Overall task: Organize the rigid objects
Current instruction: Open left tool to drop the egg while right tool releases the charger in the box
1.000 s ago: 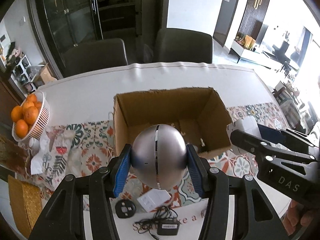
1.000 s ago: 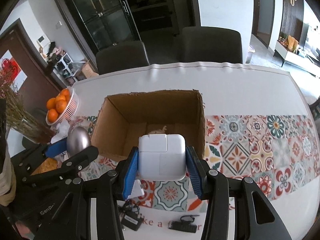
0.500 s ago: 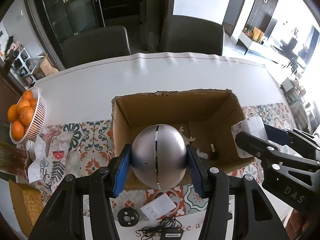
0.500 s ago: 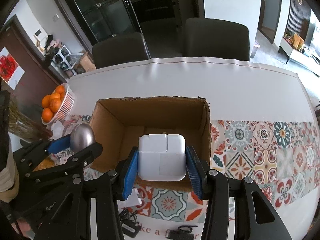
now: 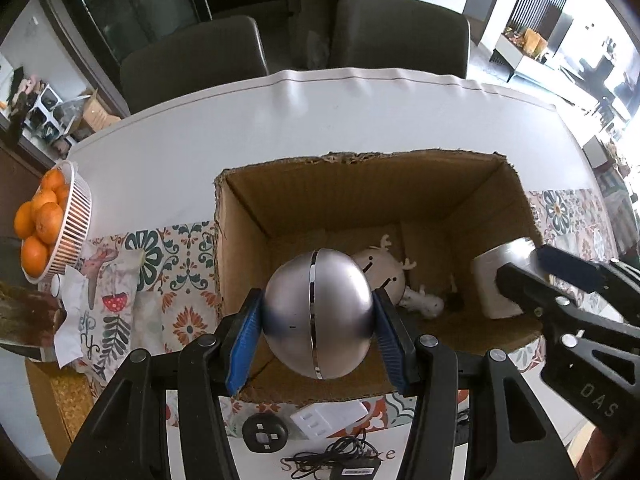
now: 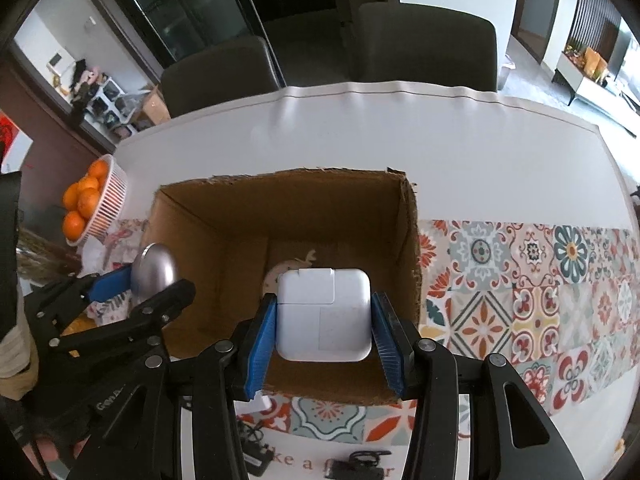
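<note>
My left gripper (image 5: 318, 300) holds a silver ball (image 5: 316, 312) just above the near left part of an open cardboard box (image 5: 360, 196); its jaws are opening, but the blue pads still touch the ball. The right gripper (image 6: 324, 304) is shut on a white square power adapter (image 6: 324, 316) over the box's (image 6: 280, 208) near right part. Each gripper shows in the other's view: the right one (image 5: 520, 268) with the adapter (image 5: 488, 288), the left one (image 6: 158, 280) with the ball (image 6: 154, 268). A beige round toy with antlers (image 5: 380, 272) lies on the box floor.
A white basket of oranges (image 5: 60, 224) stands at the table's left edge beside a crumpled printed cloth (image 5: 104, 292). In front of the box lie a black round plug (image 5: 264, 434), a white socket block (image 5: 328, 420) and a black charger with cable (image 5: 352, 464). Two chairs stand behind the table.
Both grippers have moved forward and down, from in front of the box to over its opening, each still carrying its object. The box floor and the toy have come into view.
</note>
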Motion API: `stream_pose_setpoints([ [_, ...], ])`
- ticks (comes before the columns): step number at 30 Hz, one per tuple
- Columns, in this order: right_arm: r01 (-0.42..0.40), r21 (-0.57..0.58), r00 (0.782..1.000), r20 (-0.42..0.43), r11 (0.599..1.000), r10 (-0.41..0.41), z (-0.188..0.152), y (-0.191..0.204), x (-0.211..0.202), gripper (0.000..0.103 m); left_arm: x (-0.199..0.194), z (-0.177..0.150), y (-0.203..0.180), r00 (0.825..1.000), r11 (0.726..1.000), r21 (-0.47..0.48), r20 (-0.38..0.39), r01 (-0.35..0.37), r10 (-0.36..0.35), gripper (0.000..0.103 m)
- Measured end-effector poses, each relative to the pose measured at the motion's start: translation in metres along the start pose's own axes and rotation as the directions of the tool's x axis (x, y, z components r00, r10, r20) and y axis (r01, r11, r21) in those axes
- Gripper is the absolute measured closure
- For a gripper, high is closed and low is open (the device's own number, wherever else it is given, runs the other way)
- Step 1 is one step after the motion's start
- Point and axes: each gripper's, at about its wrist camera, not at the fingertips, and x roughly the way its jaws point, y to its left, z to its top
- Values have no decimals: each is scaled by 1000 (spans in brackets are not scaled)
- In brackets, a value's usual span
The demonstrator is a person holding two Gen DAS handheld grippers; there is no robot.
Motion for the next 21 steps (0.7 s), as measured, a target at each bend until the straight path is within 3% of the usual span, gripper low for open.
stream_pose_setpoints([
  [3,19,0,1000,3,1000,-19,-1,-1,-1,54,-1,-1,0,1000,1000,2,16,-9,9,37],
  [9,33,7,999,25,999,-33,-6,-2,-12,54,-17,-7,1,998,1000,-6,63,-8,8,35],
  [21,-14,-3,996,84,1000,15,-21,10,-40,54,-52,-32,11,992,999,-51,129,14,-7,34],
])
